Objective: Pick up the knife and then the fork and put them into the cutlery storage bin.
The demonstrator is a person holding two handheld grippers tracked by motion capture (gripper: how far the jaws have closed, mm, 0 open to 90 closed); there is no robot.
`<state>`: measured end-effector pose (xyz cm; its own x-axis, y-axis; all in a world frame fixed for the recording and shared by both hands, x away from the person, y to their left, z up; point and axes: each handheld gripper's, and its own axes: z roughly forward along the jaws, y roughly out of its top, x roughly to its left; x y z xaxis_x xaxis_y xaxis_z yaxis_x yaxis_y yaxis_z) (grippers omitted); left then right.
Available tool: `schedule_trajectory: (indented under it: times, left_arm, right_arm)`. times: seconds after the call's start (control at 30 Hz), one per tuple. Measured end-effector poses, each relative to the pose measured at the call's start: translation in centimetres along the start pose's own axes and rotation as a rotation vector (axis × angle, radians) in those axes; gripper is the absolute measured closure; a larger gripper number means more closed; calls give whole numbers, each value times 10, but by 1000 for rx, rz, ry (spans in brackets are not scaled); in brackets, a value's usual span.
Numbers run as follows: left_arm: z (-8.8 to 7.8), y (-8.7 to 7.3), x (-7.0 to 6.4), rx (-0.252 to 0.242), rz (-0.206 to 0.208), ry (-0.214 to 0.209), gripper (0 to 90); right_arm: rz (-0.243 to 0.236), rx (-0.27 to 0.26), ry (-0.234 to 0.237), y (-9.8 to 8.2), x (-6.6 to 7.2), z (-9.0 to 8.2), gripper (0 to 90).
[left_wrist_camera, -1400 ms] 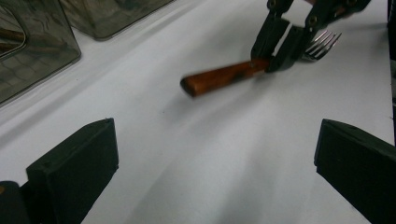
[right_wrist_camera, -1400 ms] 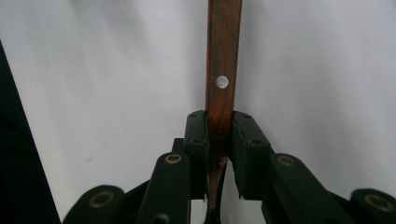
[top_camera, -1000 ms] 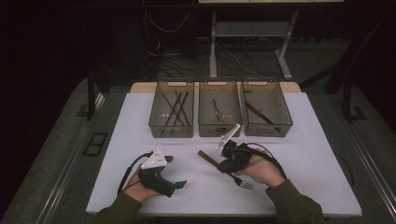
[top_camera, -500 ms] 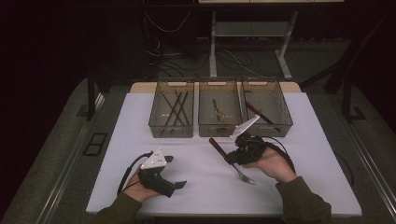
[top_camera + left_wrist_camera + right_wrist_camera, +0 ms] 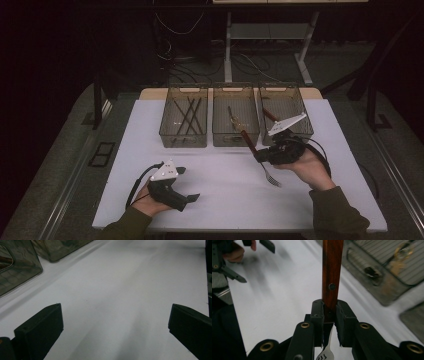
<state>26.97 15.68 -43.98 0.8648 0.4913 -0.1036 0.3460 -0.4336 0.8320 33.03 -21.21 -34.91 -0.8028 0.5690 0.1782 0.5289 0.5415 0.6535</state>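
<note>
The right tool [image 5: 329,312] clamps the wooden-handled fork [image 5: 332,270]; the left tool [image 5: 115,325] gapes wide over bare table [image 5: 125,277].

Table fork with a reddish-brown riveted wooden handle and silver metal tines [image 5: 261,156]: held off the white worktop, clamped near where handle meets metal between the jaws of the right gripper [image 5: 260,156]. It slants, handle end up and aimed at the near wall of the middle clear plastic bin [image 5: 235,137] by the worktop's far edge, tines down toward the near edge, right of centre. In the right gripper view the handle [image 5: 332,272] runs straight up out of the jaws, one dark rivet showing, the tines [image 5: 325,355] hanging below.
</note>
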Motion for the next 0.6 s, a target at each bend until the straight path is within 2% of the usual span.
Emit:
schedule_trajectory:
  times: [0.6]
  left_arm:
    - [-1, 0, 1, 4, 0, 2, 0]
  right_arm:
    - [82, -195, -126, -13, -30, -34, 776]
